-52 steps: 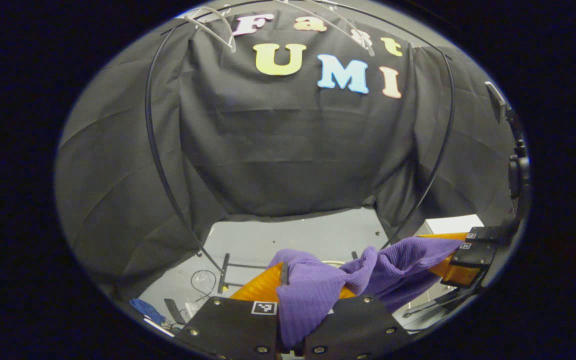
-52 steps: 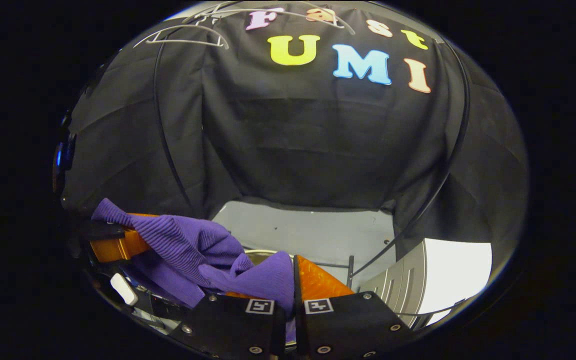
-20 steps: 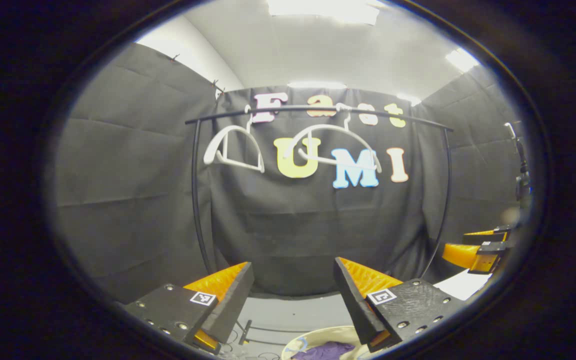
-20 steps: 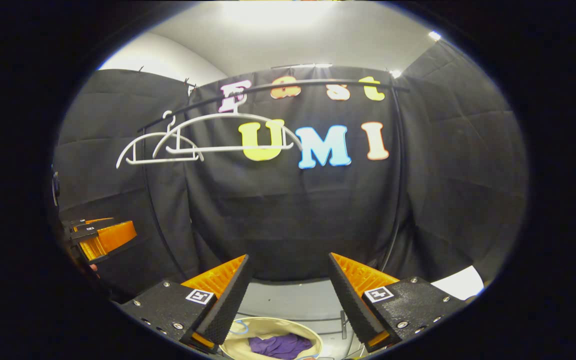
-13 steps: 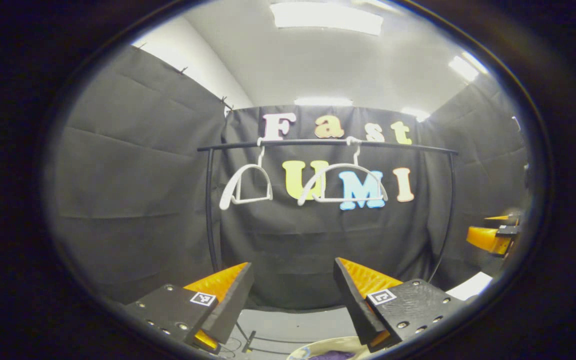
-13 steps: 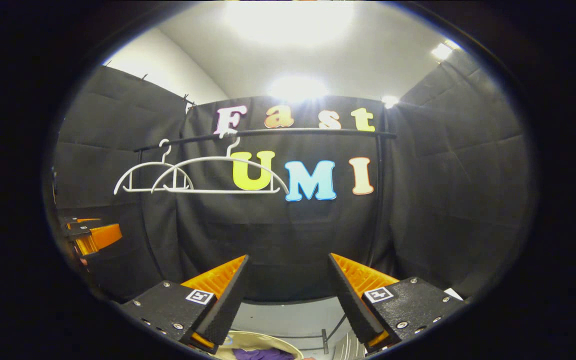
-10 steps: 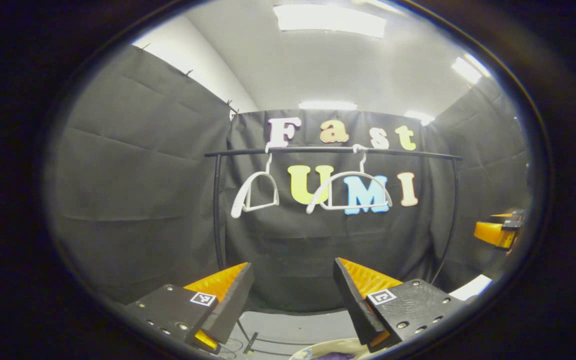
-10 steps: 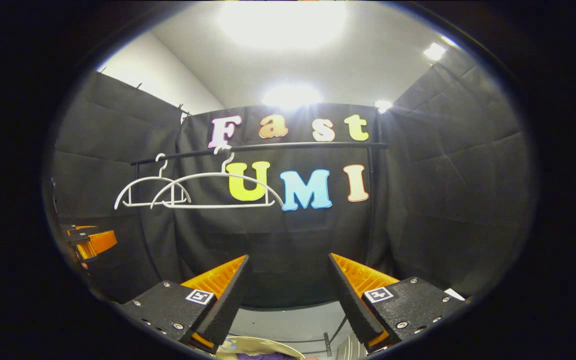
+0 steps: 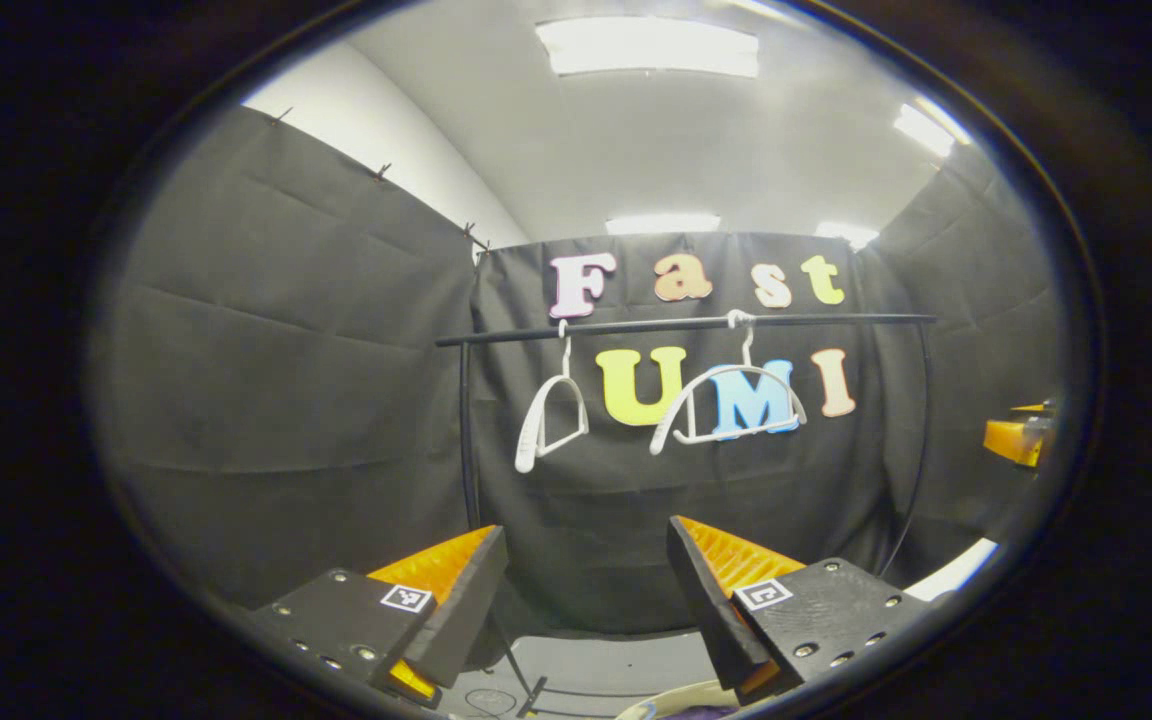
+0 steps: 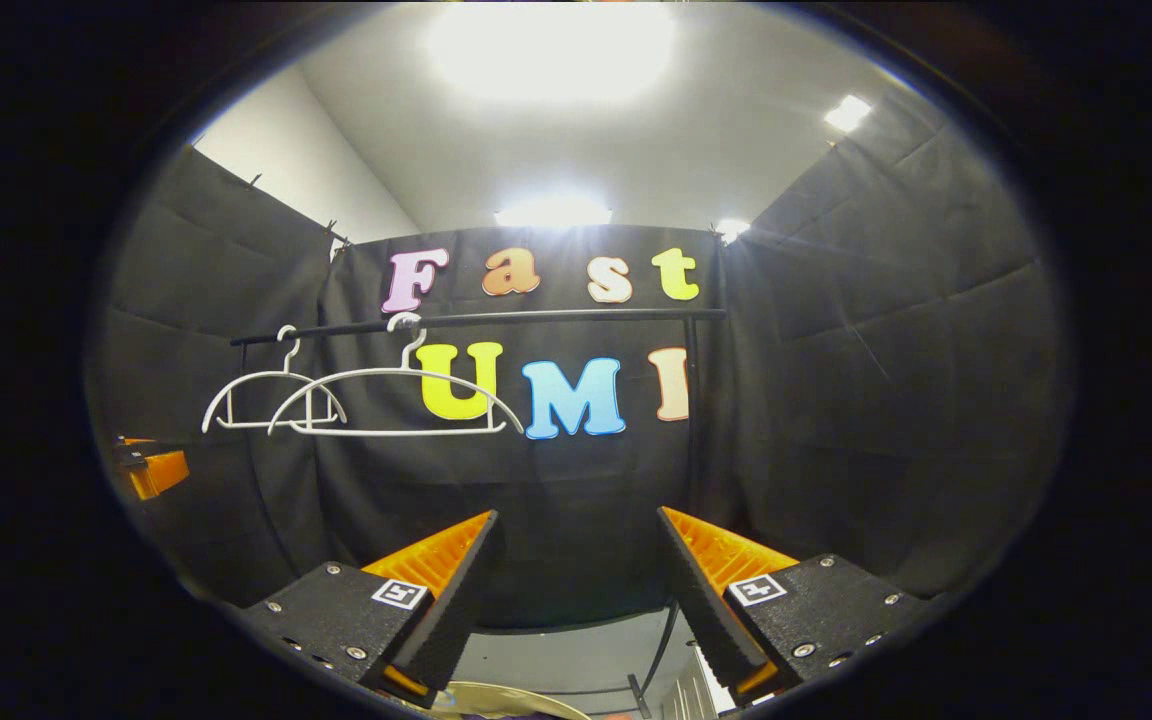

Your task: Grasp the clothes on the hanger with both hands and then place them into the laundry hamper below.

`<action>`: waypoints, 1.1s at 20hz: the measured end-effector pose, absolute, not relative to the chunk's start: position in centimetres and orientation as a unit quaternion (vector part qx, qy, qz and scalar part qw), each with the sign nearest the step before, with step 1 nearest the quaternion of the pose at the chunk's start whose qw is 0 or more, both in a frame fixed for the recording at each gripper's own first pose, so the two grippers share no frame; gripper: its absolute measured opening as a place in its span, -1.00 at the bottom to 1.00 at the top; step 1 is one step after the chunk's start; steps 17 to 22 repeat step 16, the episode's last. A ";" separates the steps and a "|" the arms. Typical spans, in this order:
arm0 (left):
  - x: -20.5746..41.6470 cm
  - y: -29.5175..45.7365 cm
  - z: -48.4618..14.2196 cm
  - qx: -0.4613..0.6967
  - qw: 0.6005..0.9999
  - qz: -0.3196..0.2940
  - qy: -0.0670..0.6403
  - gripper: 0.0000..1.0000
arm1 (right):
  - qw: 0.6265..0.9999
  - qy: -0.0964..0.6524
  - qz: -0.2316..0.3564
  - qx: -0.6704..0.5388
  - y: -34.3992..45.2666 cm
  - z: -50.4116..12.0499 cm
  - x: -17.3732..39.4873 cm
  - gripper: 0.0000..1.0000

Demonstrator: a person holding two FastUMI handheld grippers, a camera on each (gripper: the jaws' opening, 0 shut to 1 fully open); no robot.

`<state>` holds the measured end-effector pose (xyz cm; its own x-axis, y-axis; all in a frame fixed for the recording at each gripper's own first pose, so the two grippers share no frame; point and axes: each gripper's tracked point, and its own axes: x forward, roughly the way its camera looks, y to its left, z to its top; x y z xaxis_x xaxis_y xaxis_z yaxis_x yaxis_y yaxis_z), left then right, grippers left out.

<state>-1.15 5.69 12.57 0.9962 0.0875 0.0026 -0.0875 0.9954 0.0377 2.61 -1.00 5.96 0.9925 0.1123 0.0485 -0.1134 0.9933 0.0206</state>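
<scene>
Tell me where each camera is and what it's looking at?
Left gripper view: rides the left gripper, open, facing the clothes rail and two bare hangers.
Right gripper view: rides the right gripper, open, facing the same rail.
Shared: rail, hangers, hamper rim below; each glimpses the other gripper.

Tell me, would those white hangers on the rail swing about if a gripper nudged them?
Probably. Each white hanger hangs from the black rail by one thin hook, so it should swing easily. They look like slim, bare plastic frames, likely light and fairly stiff.
</scene>
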 end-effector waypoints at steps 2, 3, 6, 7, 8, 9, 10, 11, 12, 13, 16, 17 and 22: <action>-0.9 5.3 12.7 0.022 0.999 0.044 -0.001 0.97 | 0.998 -0.028 0.055 0.012 -1.0 6.1 2.6 0.84; -0.8 5.4 12.7 0.023 0.999 0.045 0.000 0.86 | 0.998 -0.028 0.055 0.011 -1.0 6.1 2.8 0.87; -0.9 5.8 12.7 0.022 0.999 0.049 0.002 0.97 | 0.998 -0.023 0.051 0.007 -1.2 5.6 2.8 0.87; -1.0 5.7 12.8 0.023 0.998 0.050 0.002 0.97 | 0.998 -0.021 0.051 0.008 -1.2 5.5 2.8 0.87; -0.9 5.8 12.8 0.025 0.998 0.051 0.002 0.86 | 0.998 -0.020 0.051 0.010 -1.3 5.4 2.9 0.83; -1.1 6.0 12.7 0.027 0.998 0.052 0.003 0.97 | 0.999 -0.019 0.050 0.011 -1.3 5.3 2.9 0.87; -1.0 6.1 12.8 0.029 0.998 0.052 0.002 0.97 | 0.999 -0.018 0.048 0.012 -1.4 5.2 3.0 0.87; -1.0 5.9 12.9 0.032 0.998 0.051 0.001 0.97 | 0.999 -0.019 0.047 0.012 -1.5 5.2 3.0 0.87; -0.8 5.8 12.9 0.035 0.998 0.052 0.002 0.97 | 0.999 -0.019 0.046 0.014 -1.5 5.2 3.1 0.87; -0.7 5.7 12.7 0.036 0.998 0.053 0.002 0.97 | 0.999 -0.020 0.046 0.015 -1.5 5.2 3.1 0.87; -0.3 5.4 12.6 0.033 0.998 0.053 0.002 0.97 | 0.999 -0.023 0.045 0.020 -1.4 5.1 3.3 0.87; -0.3 5.4 12.6 0.033 0.998 0.053 0.002 0.97 | 0.999 -0.023 0.045 0.020 -1.4 5.1 3.3 0.87; -0.3 5.4 12.6 0.033 0.998 0.053 0.002 0.97 | 0.999 -0.023 0.045 0.020 -1.4 5.1 3.3 0.87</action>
